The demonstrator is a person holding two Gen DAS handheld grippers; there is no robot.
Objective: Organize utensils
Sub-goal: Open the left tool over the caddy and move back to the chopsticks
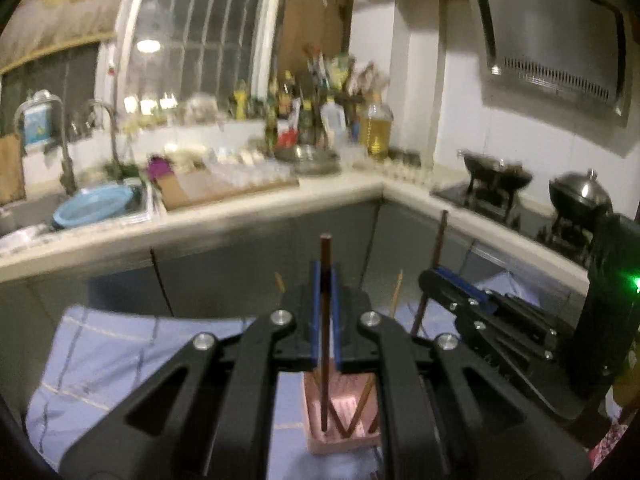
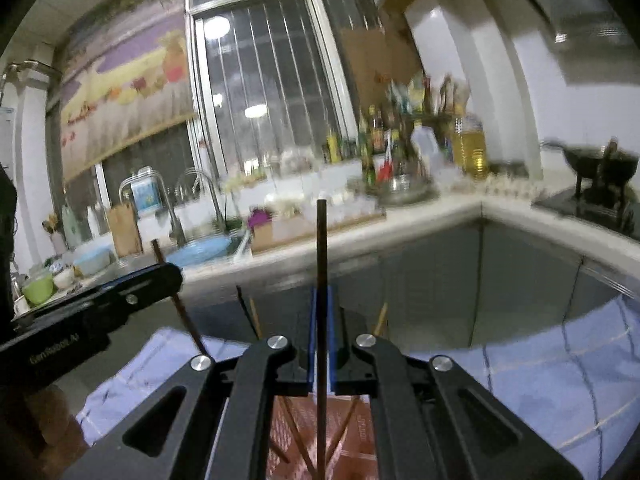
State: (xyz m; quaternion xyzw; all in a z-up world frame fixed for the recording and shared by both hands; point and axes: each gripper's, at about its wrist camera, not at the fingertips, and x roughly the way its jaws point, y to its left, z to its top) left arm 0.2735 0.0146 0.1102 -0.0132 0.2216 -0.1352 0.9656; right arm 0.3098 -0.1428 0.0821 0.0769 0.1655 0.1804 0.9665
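Observation:
My left gripper [image 1: 326, 276] is shut on a brown chopstick [image 1: 325, 256] held upright, its lower end inside a pink holder [image 1: 342, 428] that holds other chopsticks. My right gripper [image 2: 321, 300] is shut on a dark chopstick [image 2: 321, 240], also upright, its lower end in the same holder [image 2: 362, 432]. In the left wrist view the right gripper [image 1: 452, 280] shows at the right with its chopstick [image 1: 438, 240]. In the right wrist view the left gripper [image 2: 160, 276] shows at the left with its chopstick [image 2: 180, 308].
The holder stands on a light blue checked cloth [image 1: 120, 352]. Behind is an L-shaped kitchen counter [image 1: 280, 204] with a sink and blue basin [image 1: 94, 206], bottles [image 1: 320, 112] and an oil jug [image 1: 376, 128]. Woks [image 1: 496, 172] sit on the stove at right.

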